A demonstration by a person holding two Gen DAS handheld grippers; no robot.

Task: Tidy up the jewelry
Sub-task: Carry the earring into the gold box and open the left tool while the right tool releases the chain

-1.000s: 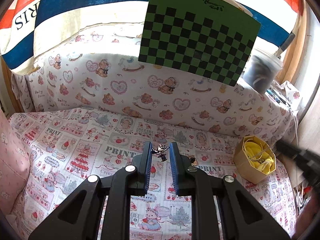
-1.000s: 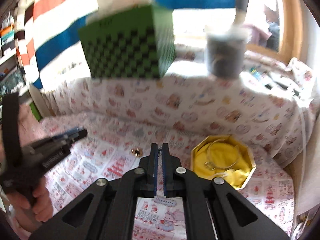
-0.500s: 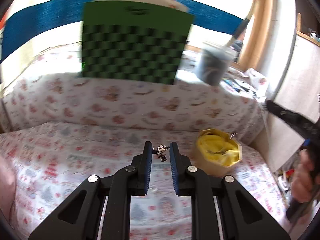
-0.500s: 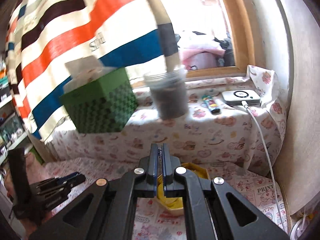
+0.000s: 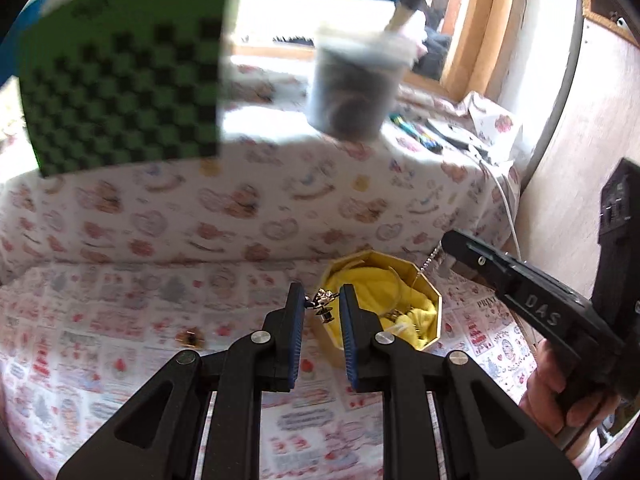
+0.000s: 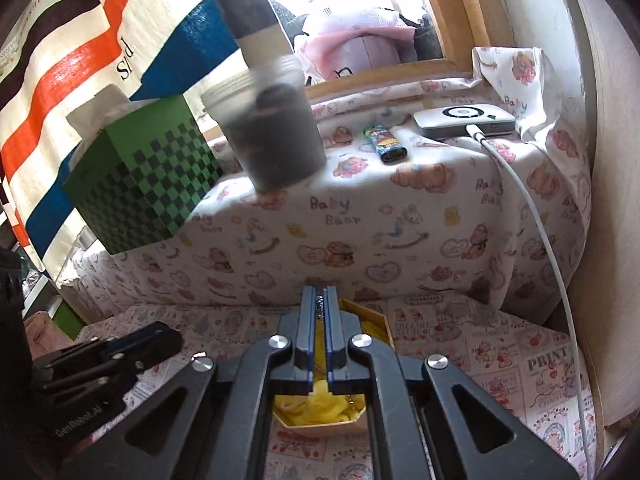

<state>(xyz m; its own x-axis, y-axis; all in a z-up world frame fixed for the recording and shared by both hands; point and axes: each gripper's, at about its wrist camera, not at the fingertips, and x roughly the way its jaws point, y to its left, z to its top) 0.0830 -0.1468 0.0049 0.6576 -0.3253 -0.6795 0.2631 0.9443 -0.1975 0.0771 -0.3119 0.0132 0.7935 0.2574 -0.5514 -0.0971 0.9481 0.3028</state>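
- The yellow-lined octagonal box [image 5: 434,312] sits on the printed cloth [image 5: 100,320], so everything is placed off that.
- left gripper [image 5: 322,300]: fingers a fair way apart, with a small earring-type piece [image 5: 322,304] pinched across the gap, right at the box's left rim.
- right gripper [image 6: 319,300]: fingers almost closed on a thin chain [image 6: 319,304], directly over the box; chain [image 5: 432,258] dangles above its far-right edge.
- Another small gold piece [image 5: 188,337] lies on the cloth, well left of the box.
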